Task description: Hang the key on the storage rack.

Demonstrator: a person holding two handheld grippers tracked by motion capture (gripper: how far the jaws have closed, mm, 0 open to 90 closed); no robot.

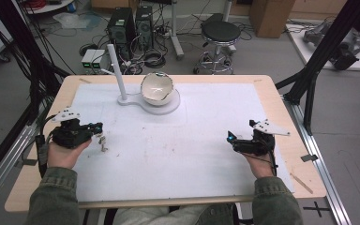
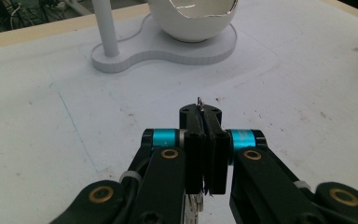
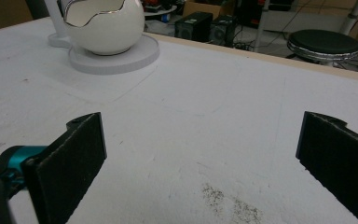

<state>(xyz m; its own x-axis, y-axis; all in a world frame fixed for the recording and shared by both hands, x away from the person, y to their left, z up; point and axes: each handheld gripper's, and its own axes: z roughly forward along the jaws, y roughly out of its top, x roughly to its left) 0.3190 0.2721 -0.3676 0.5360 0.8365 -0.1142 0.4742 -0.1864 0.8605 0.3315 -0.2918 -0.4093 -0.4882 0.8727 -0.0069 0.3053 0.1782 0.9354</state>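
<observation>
My left gripper point(image 1: 98, 127) hovers over the left side of the white mat point(image 1: 178, 154), shut on a small thin metal piece point(image 1: 103, 143) that hangs below its jaws. In the left gripper view the closed gripper point(image 2: 207, 119) pinches the metal piece, whose tip point(image 2: 199, 101) pokes out above the pads. My right gripper point(image 1: 230, 138) rests at the right of the mat, open, its pads point(image 3: 81, 149) wide apart with nothing between them. A white egg-shaped bowl point(image 1: 157, 88) with a jagged rim sits on a white stand point(image 1: 165, 108) beside a slanted white post point(image 1: 115, 70) at the back centre.
The wooden table edge point(image 1: 281, 101) frames the mat. Black frame struts point(image 1: 316, 65) rise at both sides. Behind the table stand a stool point(image 1: 220, 35), computer towers point(image 1: 122, 26) and cables on the floor. A dark crumb patch point(image 3: 223, 198) lies on the mat.
</observation>
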